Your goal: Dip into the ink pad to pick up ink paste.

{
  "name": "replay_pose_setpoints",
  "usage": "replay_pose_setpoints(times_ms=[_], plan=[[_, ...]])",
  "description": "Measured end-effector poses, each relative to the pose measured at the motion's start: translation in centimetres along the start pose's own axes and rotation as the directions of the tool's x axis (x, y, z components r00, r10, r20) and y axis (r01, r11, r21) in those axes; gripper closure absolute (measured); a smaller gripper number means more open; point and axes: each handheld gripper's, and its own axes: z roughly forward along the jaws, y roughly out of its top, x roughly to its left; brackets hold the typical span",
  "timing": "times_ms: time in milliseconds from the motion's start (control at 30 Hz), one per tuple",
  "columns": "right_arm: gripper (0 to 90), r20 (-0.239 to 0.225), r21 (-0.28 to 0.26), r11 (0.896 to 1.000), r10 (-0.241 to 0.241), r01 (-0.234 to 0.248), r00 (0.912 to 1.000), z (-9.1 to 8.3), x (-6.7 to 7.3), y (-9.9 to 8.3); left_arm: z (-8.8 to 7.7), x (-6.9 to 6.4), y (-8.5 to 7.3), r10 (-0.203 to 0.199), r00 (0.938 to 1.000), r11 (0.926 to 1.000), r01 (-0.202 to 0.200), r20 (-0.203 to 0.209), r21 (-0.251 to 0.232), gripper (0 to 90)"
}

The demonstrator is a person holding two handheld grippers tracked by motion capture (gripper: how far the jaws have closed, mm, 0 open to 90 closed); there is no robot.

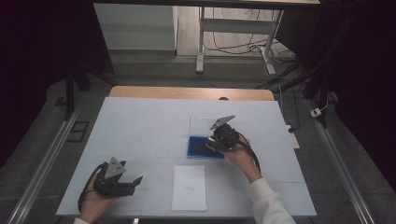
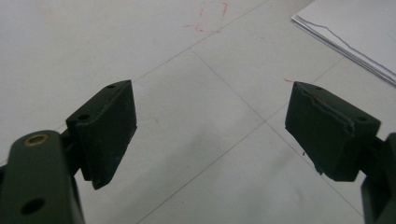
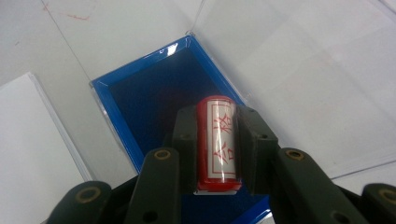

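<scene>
Right claw clenched on red cylindrical stamp, above blue ink-pad tray on white desk. Left claw released, idle. Risk: tilted stamp inks unevenly; smooth barrel may slip, smudging white paper stack.

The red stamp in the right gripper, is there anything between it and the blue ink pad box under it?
Nothing visible. The right gripper holds the red stamp directly above the blue ink pad box, whose clear lid lies folded back on the table beyond it. The paper stack lies off to the side.
</scene>
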Motion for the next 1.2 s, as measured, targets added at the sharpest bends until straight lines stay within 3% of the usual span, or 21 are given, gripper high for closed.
replay_pose_setpoints(times_ms=[667, 833, 1000, 1200], plan=[[70.0, -0.003, -0.009, 1.0, 0.007, -0.007, 1.0, 0.0, 0.0, -0.1, -0.1, 0.1, 0.0, -0.003, 1.0, 1.0, 0.003, 0.002, -0.004, 16.6], [69.7, -0.039, -0.038, 0.999, -0.01, 0.009, 0.9992, -0.9, -0.5, -0.2, -0.1, 0.3, 0.0, -0.003, 1.0, 1.0, 0.003, -0.002, -0.001, 16.6], [69.7, -0.048, -0.149, 0.988, 0.025, -0.032, 0.9985, -2.9, -1.0, -0.1, 0.0, 0.5, -0.1, -0.007, 0.9999, 1.0, 0.007, -0.008, -0.001, 16.6], [69.6, -0.047, -0.158, 0.987, 0.009, -0.017, 0.9988, -3.9, -0.5, 0.0, 0.0, 0.4, 0.0, -0.002, 0.9999, 1.0, 0.002, -0.01, -0.002, 16.7]])
